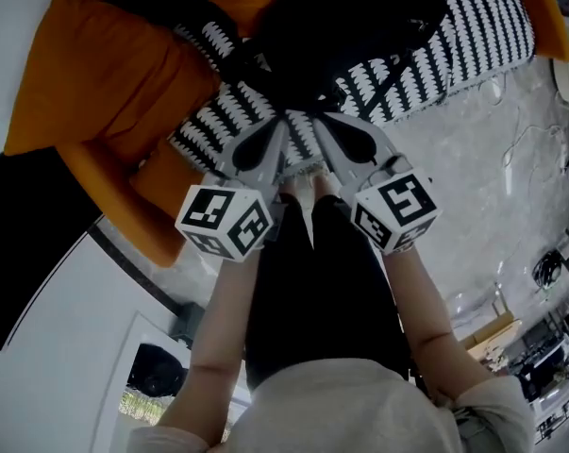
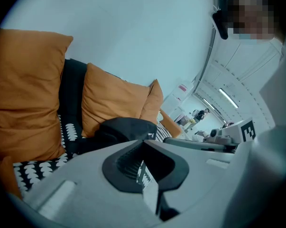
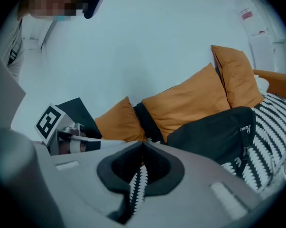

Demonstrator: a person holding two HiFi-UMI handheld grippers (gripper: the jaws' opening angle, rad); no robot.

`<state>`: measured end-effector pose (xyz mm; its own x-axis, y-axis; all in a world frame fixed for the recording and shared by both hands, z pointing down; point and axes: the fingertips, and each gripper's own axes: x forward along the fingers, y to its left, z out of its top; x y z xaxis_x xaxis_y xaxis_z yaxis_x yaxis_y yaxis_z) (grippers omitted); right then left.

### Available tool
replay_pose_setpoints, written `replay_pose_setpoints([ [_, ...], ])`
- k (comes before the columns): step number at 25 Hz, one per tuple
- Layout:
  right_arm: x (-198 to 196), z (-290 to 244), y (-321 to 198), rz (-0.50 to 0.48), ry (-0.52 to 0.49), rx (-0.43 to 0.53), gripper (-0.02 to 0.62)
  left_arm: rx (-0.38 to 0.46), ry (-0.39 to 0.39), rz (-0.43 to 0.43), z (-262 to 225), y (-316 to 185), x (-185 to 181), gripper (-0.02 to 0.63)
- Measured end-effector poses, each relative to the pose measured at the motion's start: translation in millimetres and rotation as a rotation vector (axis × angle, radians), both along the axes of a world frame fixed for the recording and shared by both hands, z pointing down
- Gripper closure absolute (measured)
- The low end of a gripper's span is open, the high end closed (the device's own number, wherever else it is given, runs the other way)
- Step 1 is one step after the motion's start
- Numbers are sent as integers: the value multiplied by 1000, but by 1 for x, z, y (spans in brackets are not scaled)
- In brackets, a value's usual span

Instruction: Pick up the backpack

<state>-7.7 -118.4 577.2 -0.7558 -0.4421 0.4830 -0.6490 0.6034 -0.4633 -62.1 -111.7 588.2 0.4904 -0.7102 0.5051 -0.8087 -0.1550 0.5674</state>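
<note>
Left tool [image 2: 143,141], right tool [image 3: 143,144]: both closed, empty. Backpack [image 1: 345,26] on sofa [image 1: 473,26], ungrasped; pickup pending.

Black backpack [image 1: 350,26] on black-and-white patterned sofa [image 1: 482,28]

backpack [image 2: 124,129] bottom hidden, orange cushion [image 2: 24,94] cropped

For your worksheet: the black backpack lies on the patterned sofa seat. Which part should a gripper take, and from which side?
Probably the strap trailing from the backpack toward the front edge of the sofa, approached from the front and above. The bag's body is broad and slumped, too bulky for narrow jaws, and orange cushions block the back.
</note>
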Motion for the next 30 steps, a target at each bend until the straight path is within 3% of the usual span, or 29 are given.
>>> replay_pose_setpoints([
  [20,4,72,-12,34,67,-6,592,-37,20,-21,74,-7,-10,598],
  [22,2,80,-12,31,87,-8,448,-43,26,-18,77,-4,-9,598],
  [25,0,90,-16,33,149,9,430,-53,37,-24,81,-3,-7,598],
  [28,7,100,-28,68,210,28,333,-55,50,-21,83,-5,-1,598],
  [30,9,106,-37,86,230,36,307,-54,59,-20,86,-7,1,598],
])
